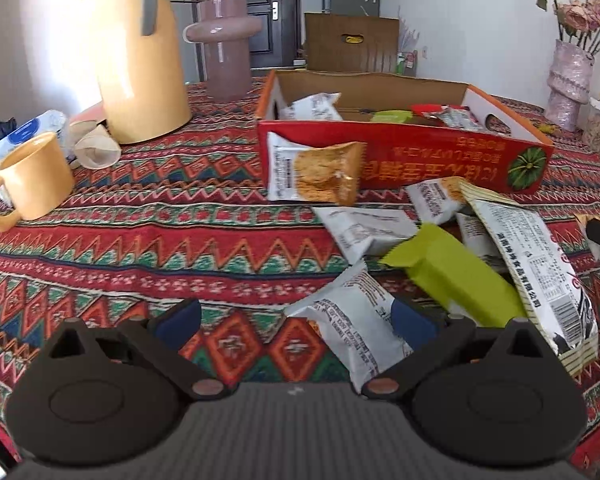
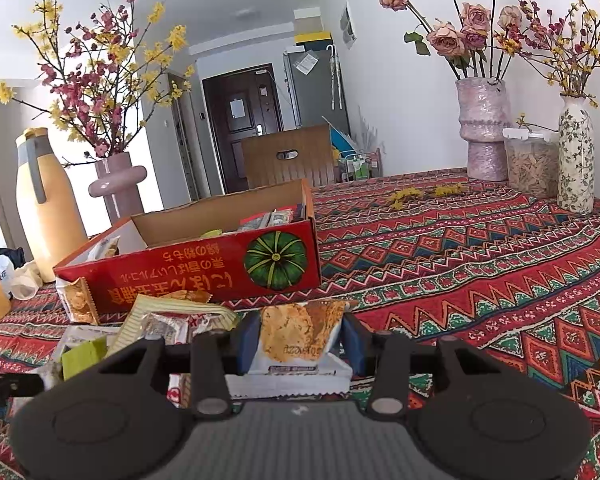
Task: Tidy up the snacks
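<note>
Left wrist view, left to right: yellow mug (image 1: pixel 32 176) at the far left of the bench (image 1: pixel 148 248), tall yellow jug (image 1: pixel 140 56) behind it, pink vase (image 1: pixel 224 48) further back. Red cardboard box (image 1: pixel 404 160) sits right of centre, open top, a few snack packets inside. One cracker packet (image 1: pixel 314 170) leans upright against the box's front wall. Loose pile of packets on the patterned cloth in front of the box: white packet (image 1: pixel 352 336) nearest, green packet (image 1: pixel 452 276) tilted across the others, large striped packet (image 1: pixel 540 268) at right. Left hand-held gripper (image 1: pixel 296 326): jaws spread wide, nothing between them; its right finger (image 1: pixel 412 322) lies against the white packet's edge.

Right wrist view, left to right: jug (image 2: pixel 46 208), pink vase (image 2: pixel 118 184), red box (image 2: pixel 204 268) with pumpkin print on its front, snack pile at lower left just in front of the box. Right hand-held gripper (image 2: pixel 300 340): clamped on a cracker packet (image 2: pixel 296 340), pads pressing both sides, packet upright, near the box's front right corner. Rose vase (image 2: pixel 484 132), clear container (image 2: pixel 532 164) and floral vase (image 2: pixel 576 156) stand at far right.
</note>
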The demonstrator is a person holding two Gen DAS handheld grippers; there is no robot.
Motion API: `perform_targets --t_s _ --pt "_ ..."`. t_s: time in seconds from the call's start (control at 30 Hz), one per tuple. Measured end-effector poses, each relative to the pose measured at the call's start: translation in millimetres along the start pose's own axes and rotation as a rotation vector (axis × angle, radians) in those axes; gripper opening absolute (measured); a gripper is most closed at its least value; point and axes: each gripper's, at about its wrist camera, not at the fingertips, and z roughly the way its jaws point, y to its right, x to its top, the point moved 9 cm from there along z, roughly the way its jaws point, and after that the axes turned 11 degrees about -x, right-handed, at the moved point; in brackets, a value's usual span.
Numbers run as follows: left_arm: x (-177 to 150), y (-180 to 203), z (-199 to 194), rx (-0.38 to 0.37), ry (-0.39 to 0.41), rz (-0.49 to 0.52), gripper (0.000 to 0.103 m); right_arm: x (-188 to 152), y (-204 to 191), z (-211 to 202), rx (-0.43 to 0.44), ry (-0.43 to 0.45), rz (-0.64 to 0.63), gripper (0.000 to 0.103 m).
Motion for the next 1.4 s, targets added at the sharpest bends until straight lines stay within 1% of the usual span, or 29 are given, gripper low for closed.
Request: perform_targets --t_s 0.1,0.23,0.33,0.4,0.47,0.5,0.53,0.57,0.6,0.63,0.67,0.93,1.17,1.23,1.27,1.4 --pt "2 2 -2 -0.019 0.001 -0.031 0.103 0 0 0 -0.001 -0.001 0.000 0.043" --pt "5 16 1 -0.041 -0.005 -0.060 0.103 0 0 0 -0.003 -0.003 -0.001 0.043" --pt "4 25 9 -0.026 -0.027 -0.061 0.099 0 -1 0 -0.003 -0.003 -0.002 0.043" --pt "0 27 15 -0.017 -0.060 -0.074 0.086 0 -1 0 -0.003 -0.002 -0.001 0.043" --pt "-5 25 21 -0.007 -0.087 -0.093 0.080 0 -1 0 0.000 -0.002 0.000 0.043" --pt "-5 23 19 0.005 -0.076 -0.095 0.076 0 0 0 0.001 -0.001 0.000 0.043" --pt "-5 22 18 0.001 -0.071 -0.103 0.074 0 0 0 0.003 -0.001 0.000 0.043" --pt "-5 21 17 -0.001 -0.066 -0.105 0.066 0 0 0 0.004 0.000 0.000 0.043" --pt "-4 20 16 -0.002 -0.061 -0.106 0.053 0 0 0 0.004 0.000 0.001 0.043" --pt "-4 20 15 -0.004 -0.058 -0.102 0.046 0 0 0 0.004 0.001 0.002 0.043" --pt "-3 20 14 -0.009 -0.056 -0.096 0.044 0 0 0 0.004 0.002 0.002 0.043" --pt "-2 26 10 -0.035 -0.031 -0.053 0.044 0 0 -2 0.001 0.013 -0.004 0.043" --pt "14 29 -7 -0.054 0.047 -0.023 0.043 2 -3 -7 0.008 0.033 -0.022 0.043" --pt "20 30 -10 -0.064 0.065 -0.016 0.033 3 -5 -10 0.013 0.036 -0.032 0.043" --pt "23 30 -11 -0.071 0.070 -0.013 0.030 5 -6 -12 0.016 0.038 -0.036 0.043" --pt "40 36 -16 -0.096 0.111 -0.001 0.028 24 -15 -22 0.034 0.085 -0.064 0.043"
